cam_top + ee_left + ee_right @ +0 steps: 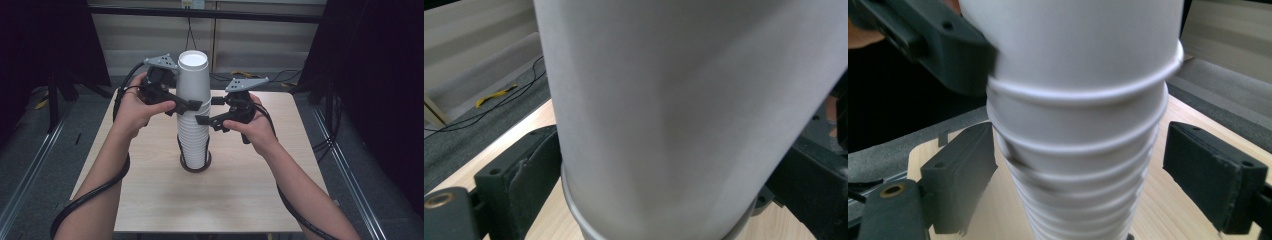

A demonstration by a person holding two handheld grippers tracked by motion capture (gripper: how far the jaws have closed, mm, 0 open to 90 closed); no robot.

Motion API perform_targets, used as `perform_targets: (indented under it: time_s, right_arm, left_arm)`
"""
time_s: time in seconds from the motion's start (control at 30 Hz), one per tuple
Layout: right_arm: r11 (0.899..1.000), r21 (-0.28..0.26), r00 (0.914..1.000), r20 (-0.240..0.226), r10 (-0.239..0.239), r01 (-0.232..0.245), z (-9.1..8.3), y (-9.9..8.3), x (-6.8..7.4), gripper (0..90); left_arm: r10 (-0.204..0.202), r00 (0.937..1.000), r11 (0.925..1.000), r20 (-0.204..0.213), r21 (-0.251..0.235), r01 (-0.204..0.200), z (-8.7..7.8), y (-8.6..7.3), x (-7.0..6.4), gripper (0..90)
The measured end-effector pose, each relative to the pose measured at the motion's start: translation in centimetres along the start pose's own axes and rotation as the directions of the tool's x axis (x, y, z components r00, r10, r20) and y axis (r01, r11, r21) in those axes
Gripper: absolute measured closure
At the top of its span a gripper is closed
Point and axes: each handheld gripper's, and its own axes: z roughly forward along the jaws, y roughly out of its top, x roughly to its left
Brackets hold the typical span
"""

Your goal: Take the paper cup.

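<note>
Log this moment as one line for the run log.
left gripper: fingers around top cup | right gripper: open around cup stack | stack upright on table

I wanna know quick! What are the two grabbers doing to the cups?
Left gripper: shut on the top cup.
Right gripper: open around the stack of cups, jaws apart from it.

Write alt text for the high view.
A tall stack of upside-down white paper cups stands on a wooden table. The left tool grips the top cup; the right tool brackets the stack just below.
</note>
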Motion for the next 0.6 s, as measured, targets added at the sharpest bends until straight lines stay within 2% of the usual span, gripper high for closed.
perform_targets:
  time_s: [0.1,0.2,0.6]
  right_arm:
    - [1.0,0.006,1.0,-0.003,-0.004,0.004,0.25,0.23,0.16,13.0]
    - [1.0,0.013,0.9995,0.019,-0.025,0.024,0.67,0.49,0.48,11.3]
    - [0.999,0.026,0.9989,0.019,-0.042,0.042,0.65,0.77,0.37,11.1]
  left_arm:
    - [-0.008,0.9999,1.0,-0.006,0.005,0.008,0.01,0.09,-0.08,6.2]
    - [-0.012,0.9999,0.9999,-0.005,0.011,0.012,-0.03,0.19,-0.05,6.5]
    - [-0.012,0.9999,0.9997,-0.008,0.02,0.012,-0.02,0.3,-0.1,6.6]
